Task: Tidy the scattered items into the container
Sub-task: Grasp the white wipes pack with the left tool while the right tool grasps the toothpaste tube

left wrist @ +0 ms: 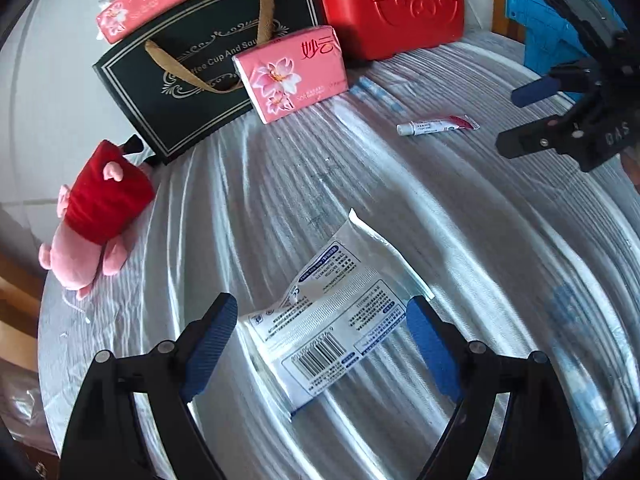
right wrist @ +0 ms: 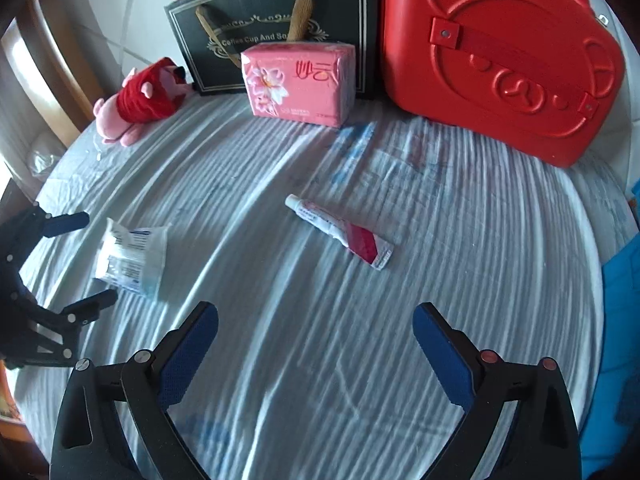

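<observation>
My left hand-held gripper [left wrist: 322, 320] straddles the white packet [left wrist: 328, 320], jaws wide; my right hand-held gripper [right wrist: 316, 332] gapes near the tube [right wrist: 340, 226].

A white ribbed cloth [right wrist: 320, 320] covers the round table; a blue object [left wrist: 536, 32] (partly hidden) stands behind.
</observation>
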The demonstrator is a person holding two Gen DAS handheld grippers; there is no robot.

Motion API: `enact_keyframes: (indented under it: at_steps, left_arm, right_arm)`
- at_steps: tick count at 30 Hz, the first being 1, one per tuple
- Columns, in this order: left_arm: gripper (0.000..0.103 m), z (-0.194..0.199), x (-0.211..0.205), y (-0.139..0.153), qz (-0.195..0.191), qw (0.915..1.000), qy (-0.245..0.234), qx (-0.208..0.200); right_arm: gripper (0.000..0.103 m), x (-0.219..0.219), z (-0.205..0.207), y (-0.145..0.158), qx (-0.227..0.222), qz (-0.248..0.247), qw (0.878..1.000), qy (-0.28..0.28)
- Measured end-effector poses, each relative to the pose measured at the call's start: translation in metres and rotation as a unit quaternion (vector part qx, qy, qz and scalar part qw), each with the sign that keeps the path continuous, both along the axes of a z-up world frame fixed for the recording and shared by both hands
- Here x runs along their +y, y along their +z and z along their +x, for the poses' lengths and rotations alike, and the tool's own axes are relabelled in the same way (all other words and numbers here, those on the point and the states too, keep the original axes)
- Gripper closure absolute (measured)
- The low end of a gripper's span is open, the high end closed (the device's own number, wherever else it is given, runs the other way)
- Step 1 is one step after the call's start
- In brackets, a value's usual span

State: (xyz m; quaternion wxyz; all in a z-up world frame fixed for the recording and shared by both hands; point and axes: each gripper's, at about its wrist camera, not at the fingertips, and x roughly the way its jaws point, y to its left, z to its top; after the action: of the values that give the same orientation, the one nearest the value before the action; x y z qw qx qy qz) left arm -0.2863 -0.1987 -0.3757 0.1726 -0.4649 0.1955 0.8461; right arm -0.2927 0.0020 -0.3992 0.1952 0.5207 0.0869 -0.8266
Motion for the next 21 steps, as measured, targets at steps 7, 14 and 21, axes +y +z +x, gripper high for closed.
enact_keyframes:
  at_steps: [7, 14, 21]
  left_arm:
    - [0.013, -0.01, -0.006, -0.028, 0.038, 0.9986, -0.035, -0.006]
    - [0.025, -0.018, -0.012, -0.032, 0.09, 0.9953, -0.017, -0.032]
    - [0.049, -0.011, -0.013, -0.027, 0.1, 0.9946, 0.001, -0.029]
  right_arm:
    - [0.016, -0.018, -0.048, -0.037, 0.021, 0.021, 0.999, 0.037]
    - [0.063, -0.032, -0.055, -0.036, 0.039, 0.017, 0.995, 0.085]
    - [0.086, -0.033, -0.044, -0.029, 0.023, -0.003, 0.996, 0.088]
